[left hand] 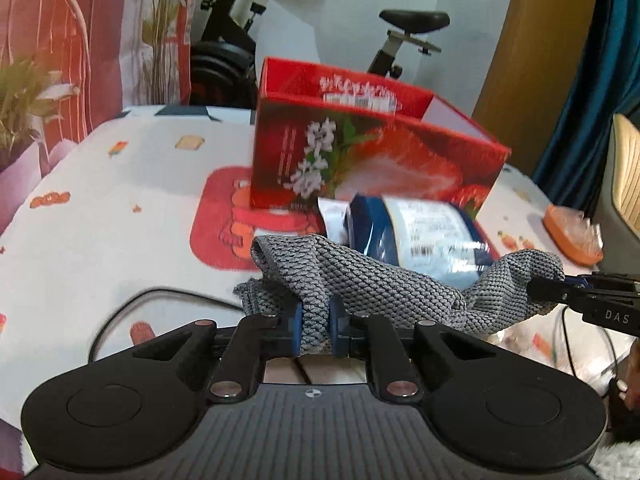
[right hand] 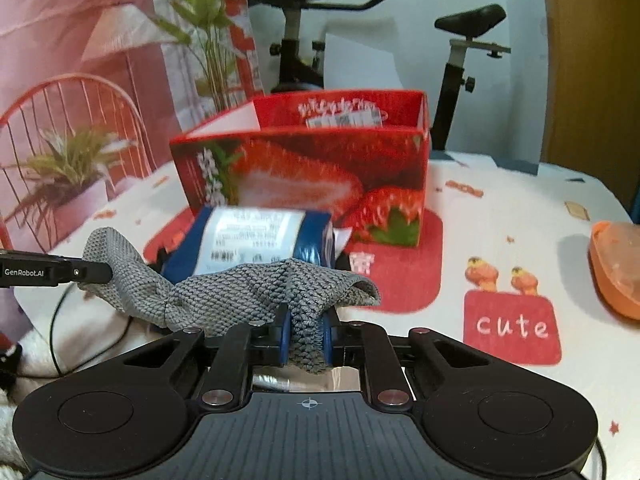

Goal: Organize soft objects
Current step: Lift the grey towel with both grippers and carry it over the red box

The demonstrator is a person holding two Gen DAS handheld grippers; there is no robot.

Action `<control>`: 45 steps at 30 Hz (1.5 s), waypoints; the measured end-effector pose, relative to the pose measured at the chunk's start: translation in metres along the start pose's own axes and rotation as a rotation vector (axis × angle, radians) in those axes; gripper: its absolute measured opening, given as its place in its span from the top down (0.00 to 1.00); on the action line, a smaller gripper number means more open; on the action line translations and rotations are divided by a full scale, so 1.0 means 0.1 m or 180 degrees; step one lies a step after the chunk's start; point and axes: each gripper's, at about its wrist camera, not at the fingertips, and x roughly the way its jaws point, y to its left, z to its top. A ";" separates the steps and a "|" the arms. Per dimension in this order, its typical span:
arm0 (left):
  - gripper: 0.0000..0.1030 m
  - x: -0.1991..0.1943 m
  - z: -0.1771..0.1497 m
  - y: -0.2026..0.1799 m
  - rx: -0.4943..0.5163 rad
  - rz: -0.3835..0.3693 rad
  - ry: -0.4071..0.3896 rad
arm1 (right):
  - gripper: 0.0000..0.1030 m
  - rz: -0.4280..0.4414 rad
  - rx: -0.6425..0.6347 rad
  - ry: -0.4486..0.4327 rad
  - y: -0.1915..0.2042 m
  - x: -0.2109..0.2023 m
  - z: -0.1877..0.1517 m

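A grey knitted cloth hangs stretched between both grippers above the table. My left gripper is shut on one end of it. My right gripper is shut on the other end of the cloth. Each gripper shows in the other's view: the right one at the right edge, the left one at the left edge. Behind the cloth lies a blue soft package with a white label, also in the right wrist view. An open red strawberry-print box stands behind it.
The table carries a white cartoon-print cloth. An orange dish with plastic wrap sits at the right. A black cable runs over the near table. An exercise bike and a potted plant stand beyond.
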 end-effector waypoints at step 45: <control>0.86 1.44 1.81 -0.29 0.0931 0.0164 0.0425 | 0.86 -0.0126 -0.1168 0.0325 -0.27 1.38 2.08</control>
